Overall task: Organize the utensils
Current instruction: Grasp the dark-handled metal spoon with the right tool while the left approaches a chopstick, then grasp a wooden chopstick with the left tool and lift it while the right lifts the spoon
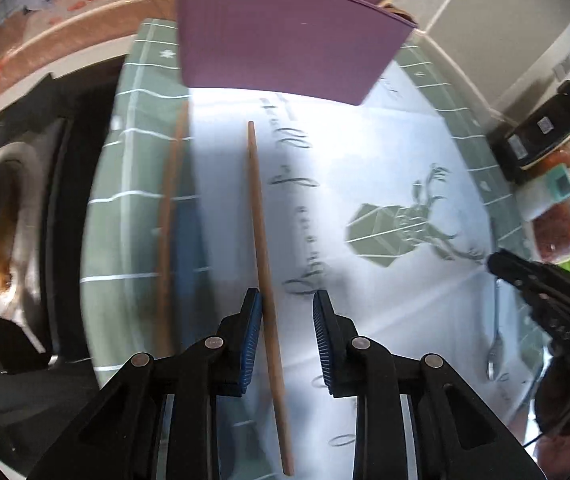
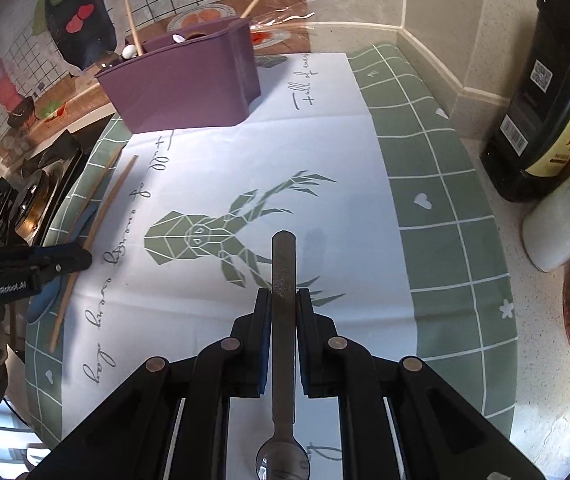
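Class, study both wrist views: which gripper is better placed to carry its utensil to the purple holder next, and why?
Right. The right gripper is already shut on the spoon, handle pointing ahead. The left gripper is open around the chopstick, touching one pad only, so it must close first, though the purple holder sits straight ahead.

Left hand-held gripper: jaws apart, wooden chopstick between them, touching the left pad. Second chopstick lies to the left on the green-checked mat. Purple utensil holder ahead. Spoon right, under the right hand-held gripper.
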Demonstrator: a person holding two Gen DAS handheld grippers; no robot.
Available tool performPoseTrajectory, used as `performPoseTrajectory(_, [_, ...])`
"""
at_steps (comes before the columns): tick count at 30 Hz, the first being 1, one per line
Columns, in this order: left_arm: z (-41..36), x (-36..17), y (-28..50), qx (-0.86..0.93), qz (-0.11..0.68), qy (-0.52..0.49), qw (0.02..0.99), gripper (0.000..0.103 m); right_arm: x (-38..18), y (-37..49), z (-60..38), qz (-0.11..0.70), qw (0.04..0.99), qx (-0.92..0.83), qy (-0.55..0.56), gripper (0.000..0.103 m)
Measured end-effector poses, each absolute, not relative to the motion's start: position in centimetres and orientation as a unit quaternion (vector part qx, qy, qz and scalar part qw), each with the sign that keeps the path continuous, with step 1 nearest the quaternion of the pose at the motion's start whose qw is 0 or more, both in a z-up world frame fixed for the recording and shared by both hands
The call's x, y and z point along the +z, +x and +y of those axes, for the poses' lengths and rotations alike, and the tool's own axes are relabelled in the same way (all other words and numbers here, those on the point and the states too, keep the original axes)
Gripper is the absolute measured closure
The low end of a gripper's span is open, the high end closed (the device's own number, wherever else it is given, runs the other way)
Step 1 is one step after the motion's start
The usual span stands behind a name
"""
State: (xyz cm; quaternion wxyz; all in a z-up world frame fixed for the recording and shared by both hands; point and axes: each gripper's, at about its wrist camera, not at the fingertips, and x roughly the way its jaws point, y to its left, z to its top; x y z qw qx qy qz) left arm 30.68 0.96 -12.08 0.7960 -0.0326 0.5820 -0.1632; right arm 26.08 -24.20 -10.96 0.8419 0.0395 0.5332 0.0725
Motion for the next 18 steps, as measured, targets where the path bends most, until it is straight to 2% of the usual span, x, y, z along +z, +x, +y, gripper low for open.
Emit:
performPoseTrajectory(14, [-2.2, -12.8, 34.0, -0.11, 0.613, 0.015, 0.782, 0.073, -11.5, 26.6, -24.1, 0.53, 0.842, 0.094, 0.037, 0.092])
performPoseTrajectory(18, [-2.4, -12.9, 34.5, -0.121, 0.622, -0.007, 0.774, 0.071, -11.5, 26.5, -24.1, 0.528, 0.843, 0.094, 0.036, 0.092])
